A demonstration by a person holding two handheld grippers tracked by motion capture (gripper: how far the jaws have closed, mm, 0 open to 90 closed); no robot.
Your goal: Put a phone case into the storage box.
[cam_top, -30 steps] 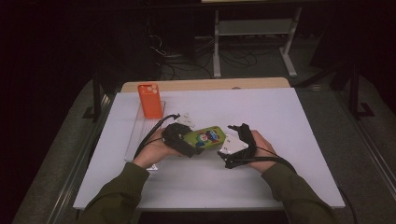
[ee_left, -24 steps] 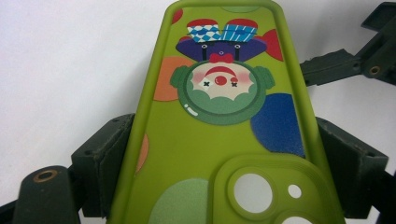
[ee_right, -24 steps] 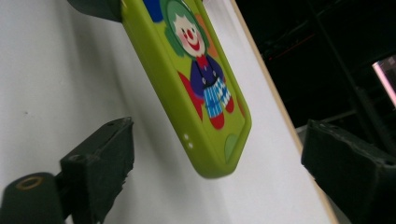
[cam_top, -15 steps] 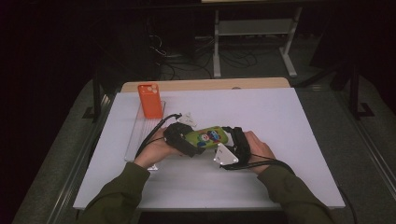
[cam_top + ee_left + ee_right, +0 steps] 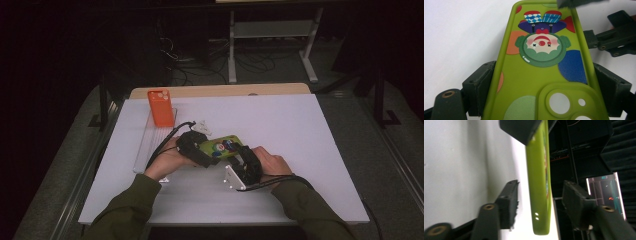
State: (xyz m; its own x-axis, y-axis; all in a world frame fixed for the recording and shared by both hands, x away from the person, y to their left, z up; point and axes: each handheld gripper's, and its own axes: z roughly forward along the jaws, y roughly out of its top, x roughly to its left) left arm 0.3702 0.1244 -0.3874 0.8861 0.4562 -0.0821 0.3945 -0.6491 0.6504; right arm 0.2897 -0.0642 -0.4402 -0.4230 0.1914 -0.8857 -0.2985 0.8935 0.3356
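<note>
A green phone case [image 5: 220, 146] with a clown picture is held just above the white table, between my two grippers. My left gripper [image 5: 200, 152] is shut on its long sides near the camera cut-out, both pads pressing the rim [image 5: 545, 87]. My right gripper [image 5: 245, 160] straddles the case's other end edge-on. Its jaws have just been closing, and a gap shows on each side of the case [image 5: 539, 182], so the pads [image 5: 509, 200] do not touch it. Parts of the right gripper [image 5: 611, 42] show beyond the case's far end.
An orange phone case [image 5: 161, 107] stands upright at the far end of a clear tray [image 5: 147, 145] on the table's left. The white table top [image 5: 310, 135] stretches to the right. Dark floor, cables and a shelf frame lie beyond the far edge.
My right gripper has moved left and slightly down onto the case's end, and its jaws have narrowed around it. The left gripper and the case have stayed in place.
</note>
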